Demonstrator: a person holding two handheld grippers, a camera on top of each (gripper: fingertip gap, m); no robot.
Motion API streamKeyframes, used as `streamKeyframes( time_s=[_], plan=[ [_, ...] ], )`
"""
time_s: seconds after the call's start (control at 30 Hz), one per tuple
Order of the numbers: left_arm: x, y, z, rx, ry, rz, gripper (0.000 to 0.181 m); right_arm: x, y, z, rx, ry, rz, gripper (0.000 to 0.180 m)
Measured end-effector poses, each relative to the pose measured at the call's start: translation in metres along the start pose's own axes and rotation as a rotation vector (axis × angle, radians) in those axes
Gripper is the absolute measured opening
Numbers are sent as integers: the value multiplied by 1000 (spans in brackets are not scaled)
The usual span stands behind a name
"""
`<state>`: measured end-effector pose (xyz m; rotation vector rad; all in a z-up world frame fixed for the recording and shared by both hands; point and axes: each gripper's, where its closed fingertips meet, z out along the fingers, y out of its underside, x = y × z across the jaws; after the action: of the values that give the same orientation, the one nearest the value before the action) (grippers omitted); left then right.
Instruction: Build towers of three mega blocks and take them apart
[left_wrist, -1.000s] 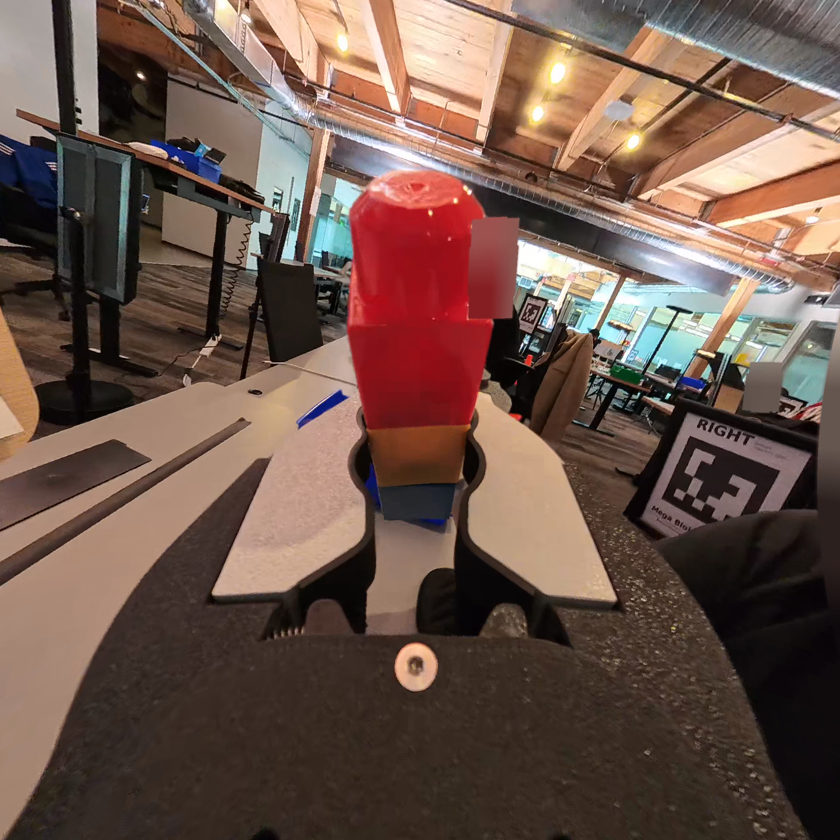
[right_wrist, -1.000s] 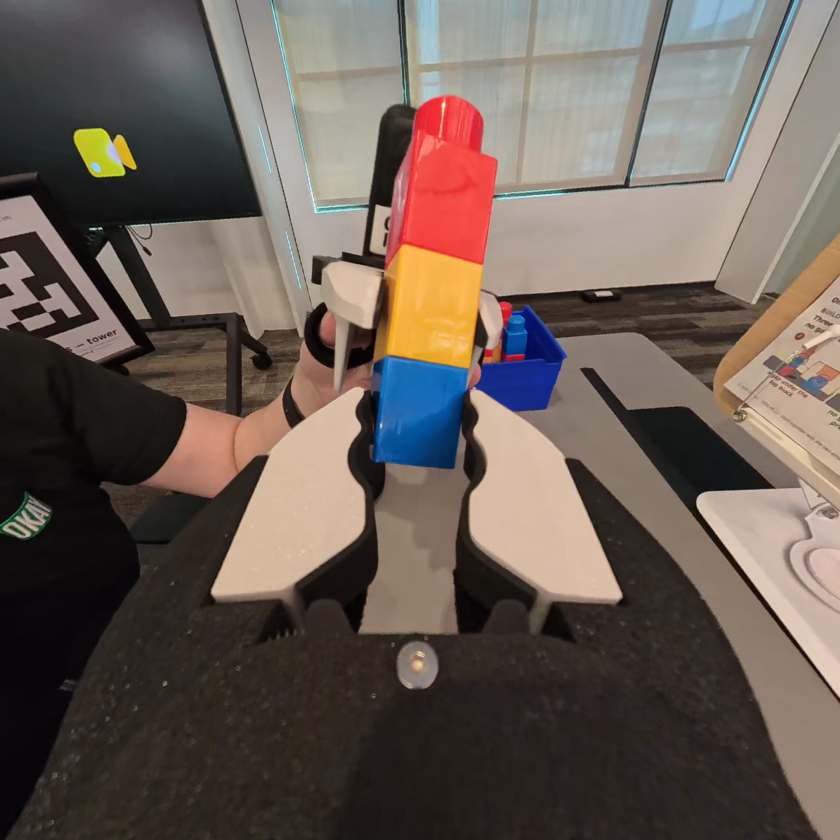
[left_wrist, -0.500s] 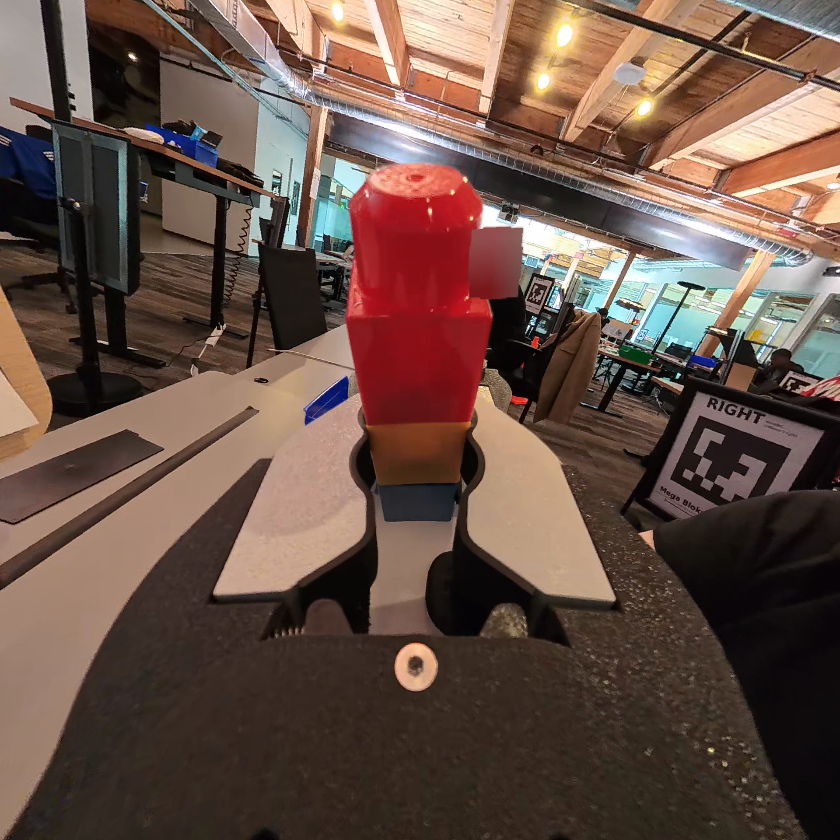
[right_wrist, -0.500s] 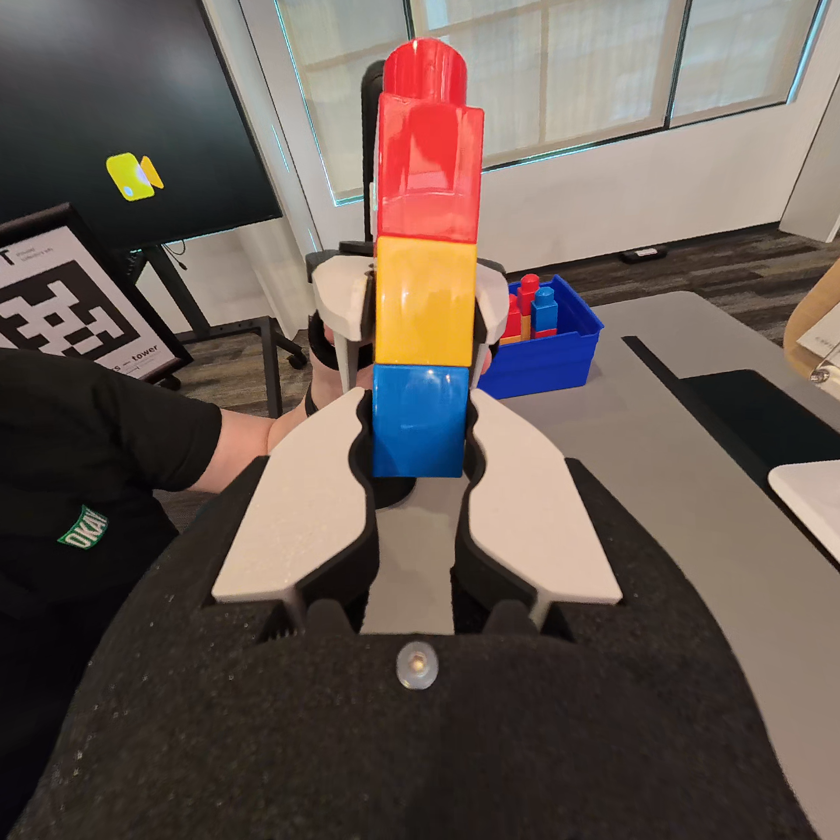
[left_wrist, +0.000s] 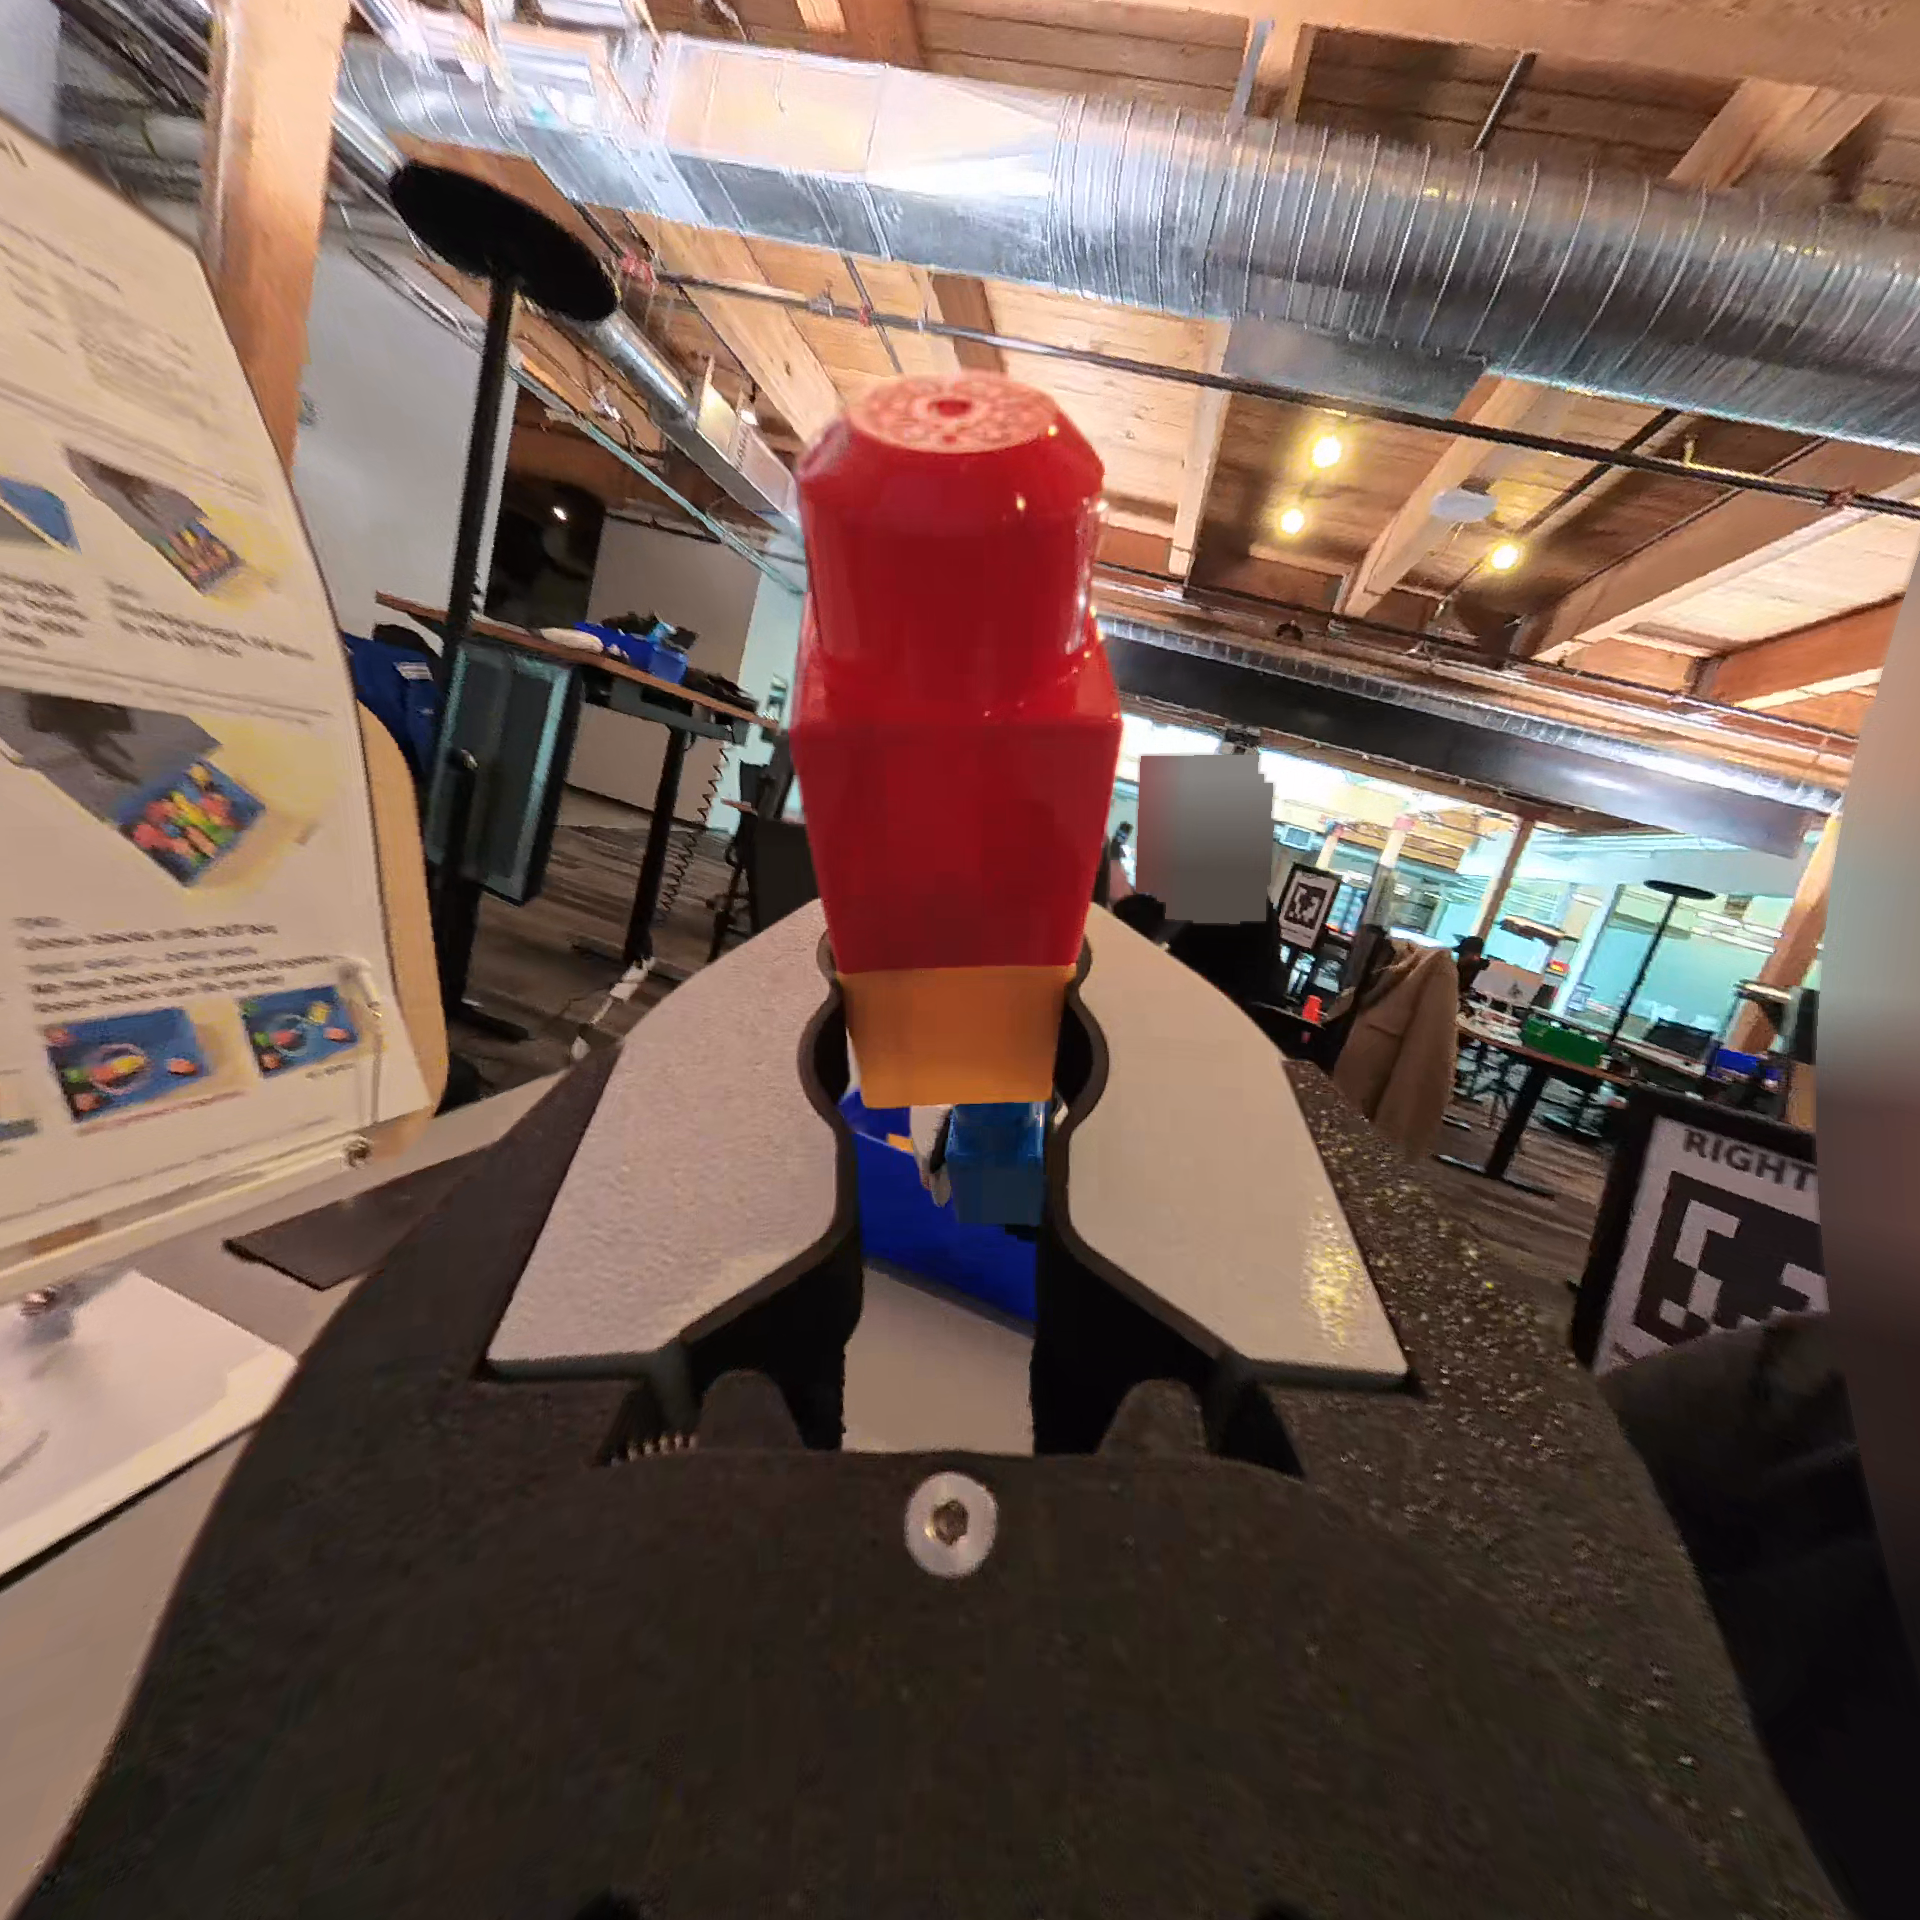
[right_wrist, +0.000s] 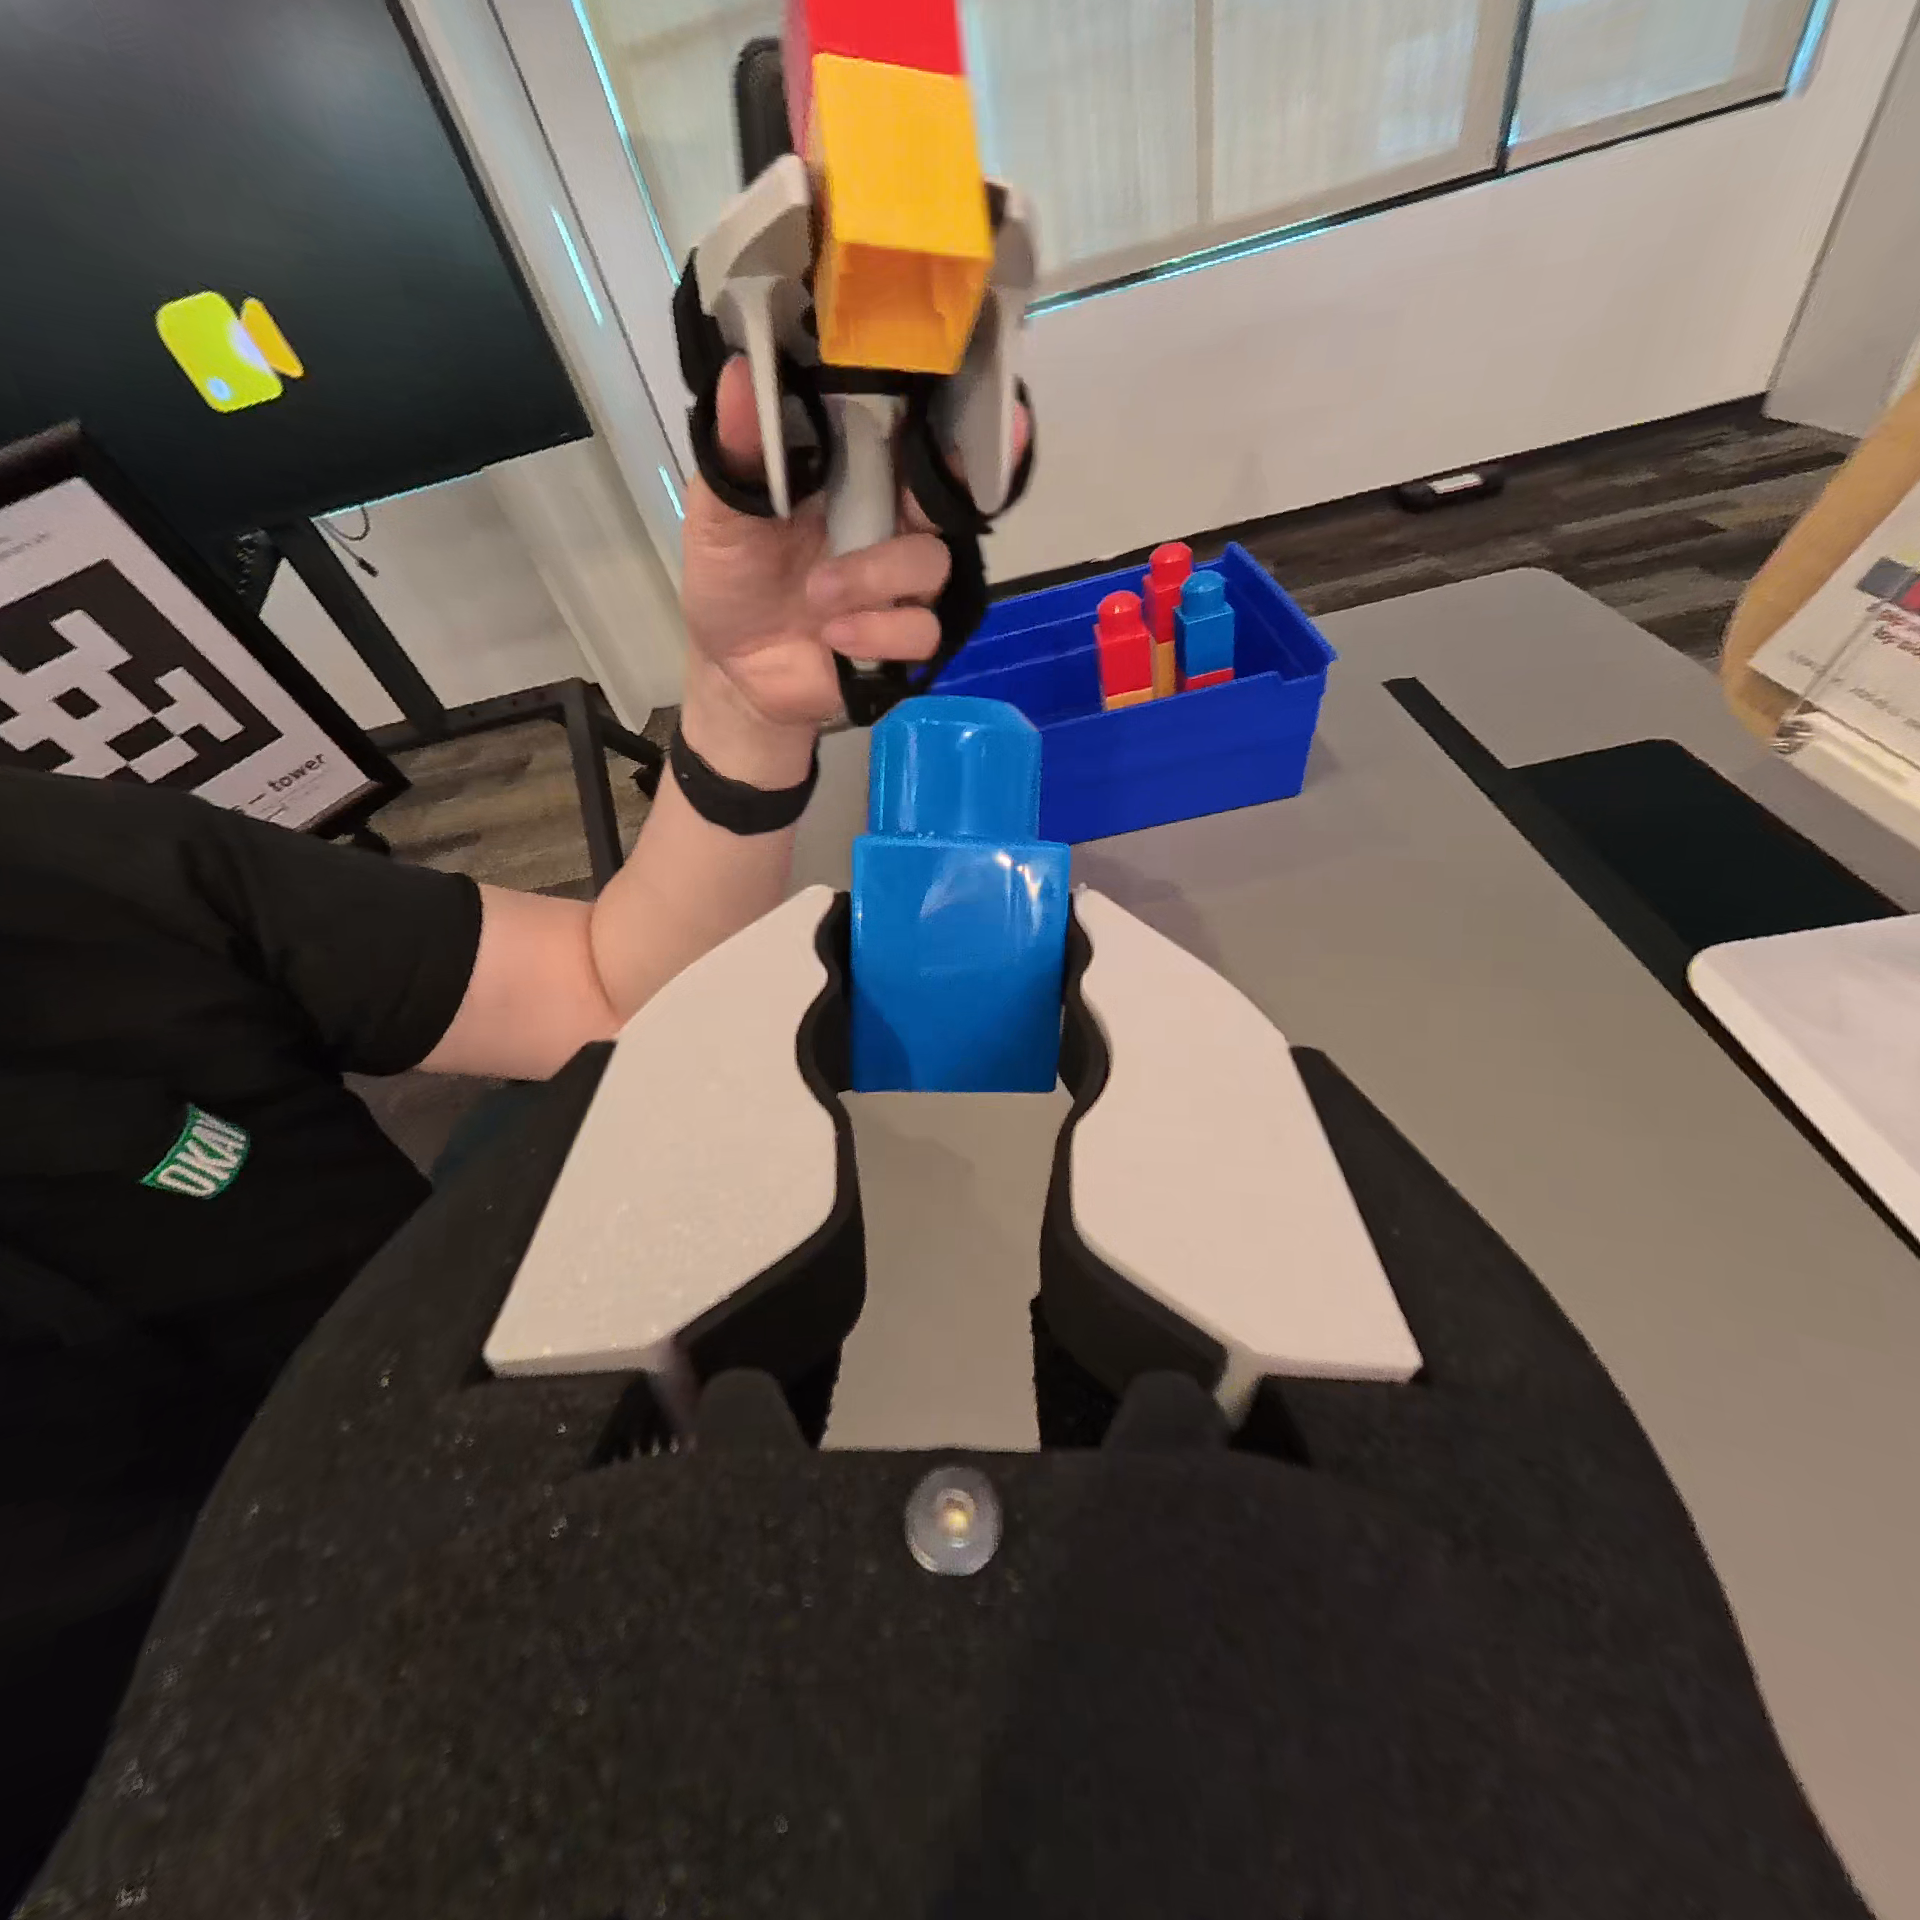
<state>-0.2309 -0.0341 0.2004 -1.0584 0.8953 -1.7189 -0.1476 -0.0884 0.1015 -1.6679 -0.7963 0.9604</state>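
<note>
Blue plastic mega block (right_wrist: 954, 956) clamped in right gripper (right_wrist: 954, 997) above grey table (right_wrist: 1475, 1039), parted from red-on-yellow plastic pair (left_wrist: 951, 831) pinched at yellow in left gripper (left_wrist: 951, 1039); disassembly judged part done, red–yellow joint left, blue plastic bin (right_wrist: 1174, 758) beyond.

The tower has come apart. The blue block (right_wrist: 956, 961) now sits alone in the right tongs (right_wrist: 954, 997). The left tongs (left_wrist: 951, 1023) have lifted the yellow block (left_wrist: 951, 1039) and red block (left_wrist: 951, 748) up and away.
</note>
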Motion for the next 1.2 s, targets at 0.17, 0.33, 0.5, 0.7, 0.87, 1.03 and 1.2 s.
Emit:
streamKeyframes(
  time_s=[0.17,0.33,0.5,0.7,0.87,1.03,1.2],
  plan=[
    [9,-5,-8,-39,14,53,37,-12,-26,-44,199,-138,56,37],
    [22,9,4,-96,80,55,36,-75,-64,-163,599,-557,50,37],
    [24,15,9,-125,103,60,37,-96,-56,-221,679,-423,-90,37],
    [23,15,8,-122,104,40,37,-70,-26,-275,698,22,-79,37],
    [24,18,10,-133,113,28,37,53,102,-384,411,1138,359,37],
    [24,27,16,-164,129,13,37,72,201,-420,-32,1418,543,37],
    [22,36,22,-189,135,-9,36,95,231,-407,-94,1356,636,38]
  ],
)
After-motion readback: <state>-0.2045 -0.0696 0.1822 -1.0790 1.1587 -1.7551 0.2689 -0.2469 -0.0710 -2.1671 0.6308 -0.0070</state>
